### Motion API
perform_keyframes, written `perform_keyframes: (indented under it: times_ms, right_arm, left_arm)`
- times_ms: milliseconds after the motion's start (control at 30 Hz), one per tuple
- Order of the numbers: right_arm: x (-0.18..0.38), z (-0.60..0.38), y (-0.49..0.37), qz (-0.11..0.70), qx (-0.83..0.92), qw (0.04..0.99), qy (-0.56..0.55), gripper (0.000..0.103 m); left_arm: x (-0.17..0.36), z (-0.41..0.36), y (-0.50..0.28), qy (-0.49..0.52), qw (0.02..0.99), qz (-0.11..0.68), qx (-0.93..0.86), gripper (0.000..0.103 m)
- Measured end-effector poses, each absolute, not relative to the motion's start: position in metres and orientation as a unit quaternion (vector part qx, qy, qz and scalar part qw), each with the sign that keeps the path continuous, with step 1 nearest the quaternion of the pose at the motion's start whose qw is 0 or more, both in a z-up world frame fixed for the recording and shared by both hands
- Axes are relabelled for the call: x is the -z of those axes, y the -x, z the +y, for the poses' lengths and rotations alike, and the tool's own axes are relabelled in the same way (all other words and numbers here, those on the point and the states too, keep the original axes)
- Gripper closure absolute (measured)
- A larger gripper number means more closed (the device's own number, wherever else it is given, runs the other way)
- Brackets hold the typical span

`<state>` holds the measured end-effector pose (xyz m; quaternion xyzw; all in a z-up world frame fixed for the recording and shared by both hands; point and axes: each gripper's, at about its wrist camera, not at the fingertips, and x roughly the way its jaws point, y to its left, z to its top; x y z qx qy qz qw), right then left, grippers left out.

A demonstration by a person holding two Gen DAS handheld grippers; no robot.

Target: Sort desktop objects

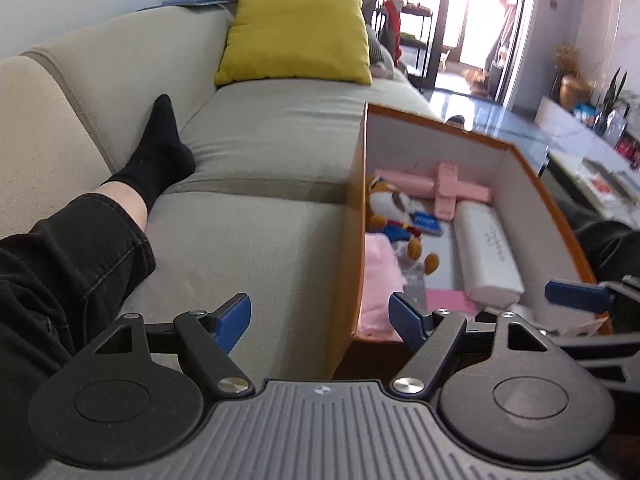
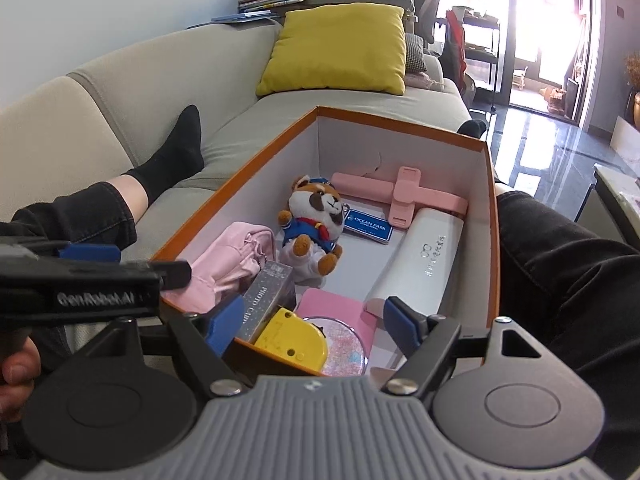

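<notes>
An orange box (image 2: 493, 216) with a white inside sits on the sofa and holds the items. In it lie a plush toy (image 2: 310, 226), a blue Ocean Park tag (image 2: 368, 226), a pink stand (image 2: 404, 198), a white case (image 2: 420, 258), a pink pouch (image 2: 228, 264), a silver photo card box (image 2: 268, 300), a yellow tape measure (image 2: 292, 338) and a round glittery mirror (image 2: 344, 346). My right gripper (image 2: 316, 326) is open and empty over the box's near end. My left gripper (image 1: 322, 322) is open and empty, astride the box's left wall (image 1: 352, 240).
The grey sofa (image 1: 256, 184) carries a yellow cushion (image 1: 296, 38). The person's legs in black trousers lie on both sides of the box (image 2: 568, 280), with a socked foot (image 1: 160, 148) on the seat. A glossy floor (image 2: 540, 140) lies to the right.
</notes>
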<state>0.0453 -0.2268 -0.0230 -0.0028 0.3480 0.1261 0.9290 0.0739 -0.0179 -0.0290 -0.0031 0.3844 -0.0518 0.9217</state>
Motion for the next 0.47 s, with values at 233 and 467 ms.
perform_keyframes:
  times_ms: [233,467]
  right_arm:
    - [0.0253,-0.2307,-0.0467,0.35,-0.129,0.928,-0.008,0.025]
    - [0.0256,-0.2305,-0.0465,0.349,-0.129,0.928,-0.007,0.025]
  left_arm:
    - [0.0291,-0.0151,-0.0705,0.002,0.922,0.384,0.051,0.013]
    - [0.0286,-0.0137,-0.0695,0.003,0.922,0.385,0.052,0.013]
